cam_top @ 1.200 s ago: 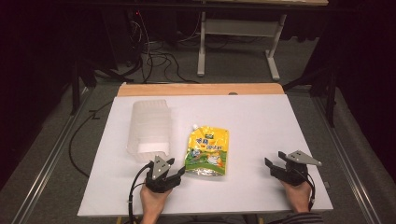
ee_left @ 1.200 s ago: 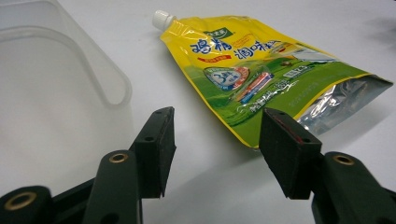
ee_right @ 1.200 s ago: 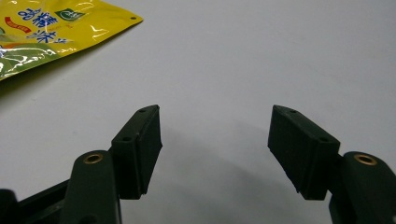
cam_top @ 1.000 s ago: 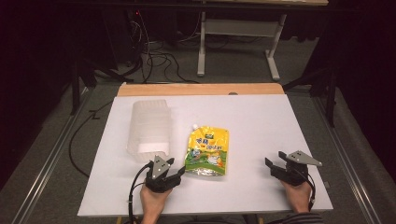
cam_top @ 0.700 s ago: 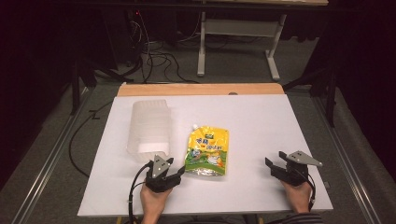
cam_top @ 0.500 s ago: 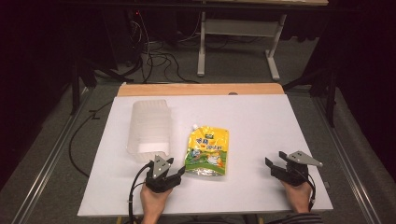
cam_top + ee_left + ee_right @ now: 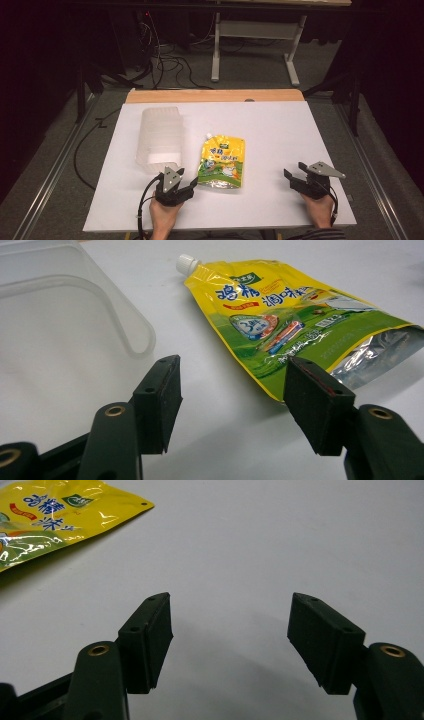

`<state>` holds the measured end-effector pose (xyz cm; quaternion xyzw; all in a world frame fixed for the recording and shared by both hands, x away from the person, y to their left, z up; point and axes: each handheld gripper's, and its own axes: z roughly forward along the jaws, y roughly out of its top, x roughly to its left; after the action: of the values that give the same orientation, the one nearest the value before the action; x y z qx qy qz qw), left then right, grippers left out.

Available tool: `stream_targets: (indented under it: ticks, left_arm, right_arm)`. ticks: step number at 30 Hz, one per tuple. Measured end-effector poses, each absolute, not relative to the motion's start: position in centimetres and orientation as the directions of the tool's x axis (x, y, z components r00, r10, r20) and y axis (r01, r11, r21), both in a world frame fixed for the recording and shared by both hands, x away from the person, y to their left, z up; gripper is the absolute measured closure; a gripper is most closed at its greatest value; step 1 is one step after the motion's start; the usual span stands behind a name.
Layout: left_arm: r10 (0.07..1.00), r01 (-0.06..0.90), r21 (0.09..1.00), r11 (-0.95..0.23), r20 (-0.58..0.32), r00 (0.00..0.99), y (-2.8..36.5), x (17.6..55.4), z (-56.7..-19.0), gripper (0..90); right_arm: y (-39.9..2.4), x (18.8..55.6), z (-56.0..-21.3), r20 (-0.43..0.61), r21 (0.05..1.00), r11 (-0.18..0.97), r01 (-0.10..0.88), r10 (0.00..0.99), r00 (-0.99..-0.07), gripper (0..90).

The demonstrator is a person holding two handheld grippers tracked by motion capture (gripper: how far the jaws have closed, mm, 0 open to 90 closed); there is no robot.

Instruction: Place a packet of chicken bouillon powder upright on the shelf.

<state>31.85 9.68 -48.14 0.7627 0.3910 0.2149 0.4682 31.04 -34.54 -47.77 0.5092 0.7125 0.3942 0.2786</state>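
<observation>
A yellow and green spouted pouch (image 7: 222, 162) lies flat on the white table top (image 7: 280, 125), its white cap (image 7: 187, 263) pointing away from me. My left gripper (image 7: 189, 185) rests on the table just below the pouch's near left corner. In the left gripper view its jaws (image 7: 230, 377) stand open with bare table between the pads; they have just been opening a little. The pouch (image 7: 280, 315) lies just beyond its right pad. My right gripper (image 7: 295, 174) sits at the front right, open (image 7: 230, 605) and empty, with the pouch (image 7: 50, 515) off to its left.
A clear plastic container (image 7: 160, 137) lies on its side left of the pouch, its open mouth (image 7: 75, 305) facing my left gripper. A wooden strip (image 7: 215, 95) edges the far side of the table. Beyond it are cables and a stand on the floor.
</observation>
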Motion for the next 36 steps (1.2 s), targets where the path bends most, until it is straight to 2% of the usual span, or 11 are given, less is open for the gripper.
stream_targets:
  ticks: [19, 36]
  left_arm:
    - [0.759, 0.392, 0.871, -0.296, -0.034, 0.65, 8.3, 31.5, -46.6, 37.0]
    - [0.76, 0.411, 0.859, -0.305, -0.04, 0.649, 6.1, 33.2, -45.0, 35.8]
  right_arm:
    - [-34.4, 31.0, -47.8, 0.002, 0.842, 0.173, 0.511, 0.946, -0.324, 34.8]
    - [-34.5, 31.0, -47.8, 0.002, 0.842, 0.173, 0.511, 0.946, -0.324, 34.7]
